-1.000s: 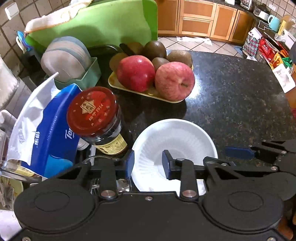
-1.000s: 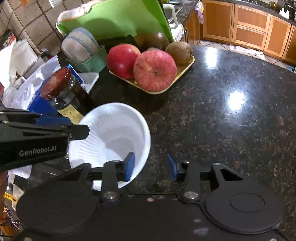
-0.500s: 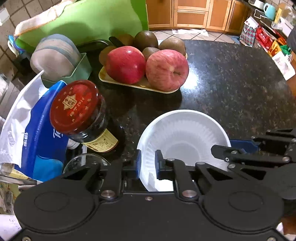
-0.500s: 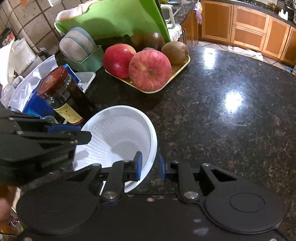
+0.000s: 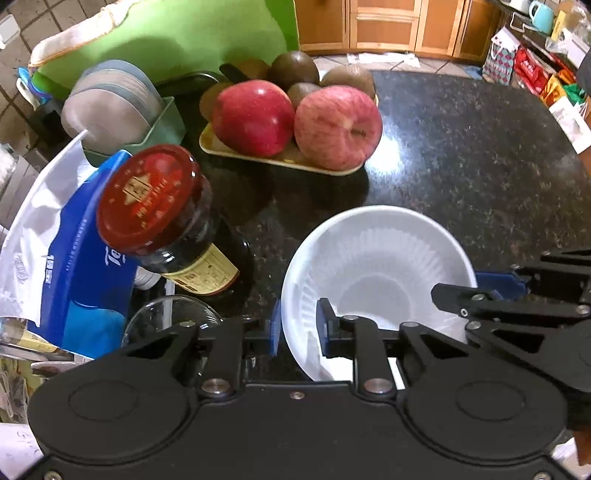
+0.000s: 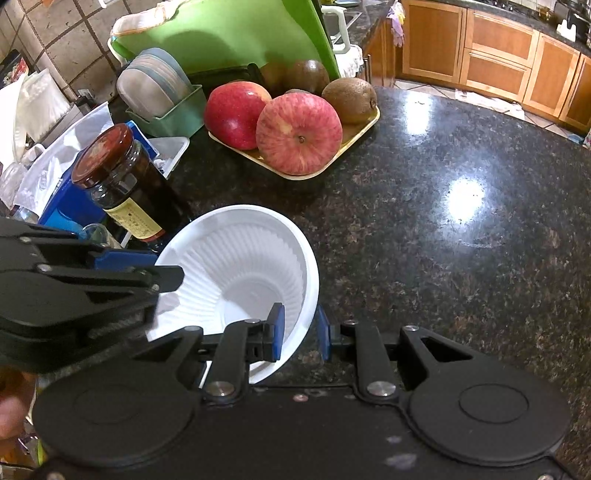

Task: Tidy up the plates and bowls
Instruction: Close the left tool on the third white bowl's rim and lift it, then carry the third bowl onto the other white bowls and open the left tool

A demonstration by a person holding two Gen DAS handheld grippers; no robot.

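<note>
A white ribbed plastic bowl (image 5: 376, 266) (image 6: 236, 258) sits tilted on the black granite counter (image 6: 443, 221). My left gripper (image 5: 299, 325) straddles the bowl's left rim. Its jaws are opening, and a gap shows between the rim and the inner pad. My right gripper (image 6: 300, 332) is shut on the bowl's right rim, one pad inside the wall and one outside. Each gripper shows at the edge of the other's view: right fingers (image 5: 454, 291), left fingers (image 6: 170, 273). Grey plates (image 5: 110, 99) (image 6: 155, 85) stand upright in a green holder at the back left.
A red-lidded jar (image 5: 151, 195) (image 6: 107, 155) stands close to the bowl's left. Behind it lies a yellow tray (image 5: 280, 162) of apples and kiwis. A blue tissue pack (image 5: 81, 266), a glass (image 5: 170, 314) and a green cutting board (image 5: 166, 33) crowd the left side.
Both grippers closed on the bowl's rim. The left one has since spread apart again, while the right one stays closed. The bowl tipped up a little.
</note>
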